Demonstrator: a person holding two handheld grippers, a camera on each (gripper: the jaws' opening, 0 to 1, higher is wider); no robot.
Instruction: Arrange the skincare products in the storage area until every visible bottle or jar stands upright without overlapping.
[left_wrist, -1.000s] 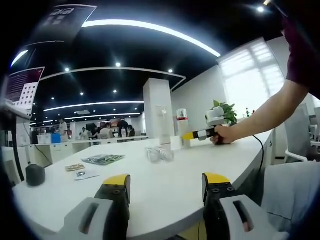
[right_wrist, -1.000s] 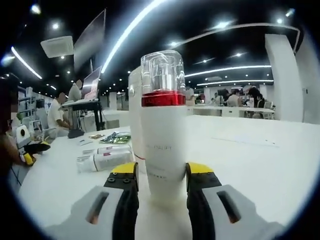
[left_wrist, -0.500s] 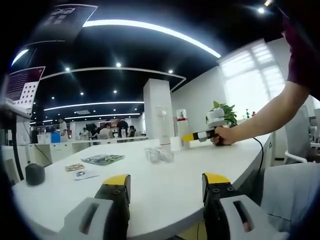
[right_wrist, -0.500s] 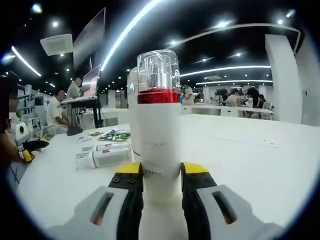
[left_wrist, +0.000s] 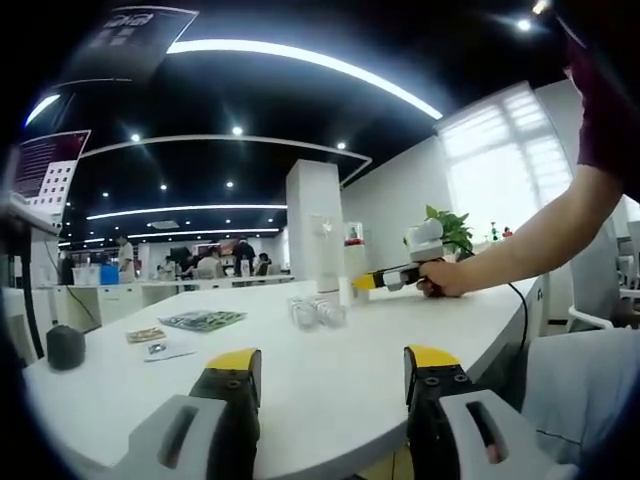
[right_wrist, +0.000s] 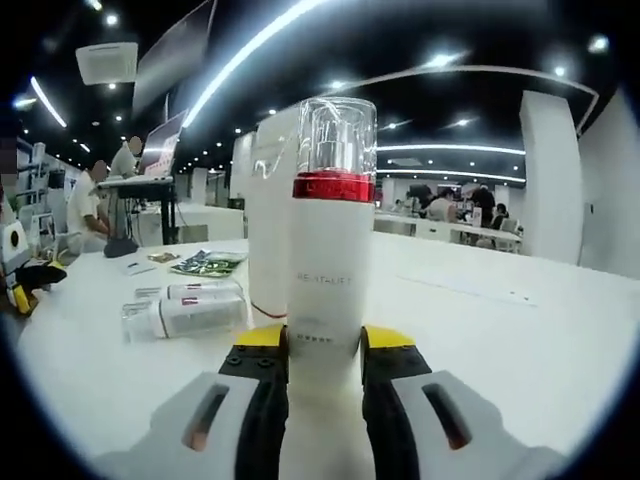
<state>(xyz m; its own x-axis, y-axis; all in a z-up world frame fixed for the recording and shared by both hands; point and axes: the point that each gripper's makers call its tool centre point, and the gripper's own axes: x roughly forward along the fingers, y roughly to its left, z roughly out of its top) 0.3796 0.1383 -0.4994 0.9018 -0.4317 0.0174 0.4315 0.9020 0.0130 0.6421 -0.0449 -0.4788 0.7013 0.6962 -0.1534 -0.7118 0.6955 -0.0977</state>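
In the left gripper view, a dark small object (left_wrist: 67, 346) sat at the far left of the white bench (left_wrist: 330, 375), with flat printed sheets (left_wrist: 205, 319) a little right of it. The left tongs (left_wrist: 333, 372) rose from the bottom centre, spread wide with nothing between them. Past them, mid-frame, two clear-capped bottles (left_wrist: 318, 311) lay on their sides, and further right the right tongs (left_wrist: 362, 283) appeared, gripped by a person's hand (left_wrist: 442, 280). In the right gripper view, the same lying bottles (right_wrist: 188, 311) rested at lower left, white tubes with clear caps. At centre stood a tall white bottle (right_wrist: 330, 262) with a red collar, a clear cap over a silver pump and faint grey lettering, upright on the bench. The right tongs (right_wrist: 324, 345) were clenched on its lower body. A white box (right_wrist: 269, 210) stood just behind it.
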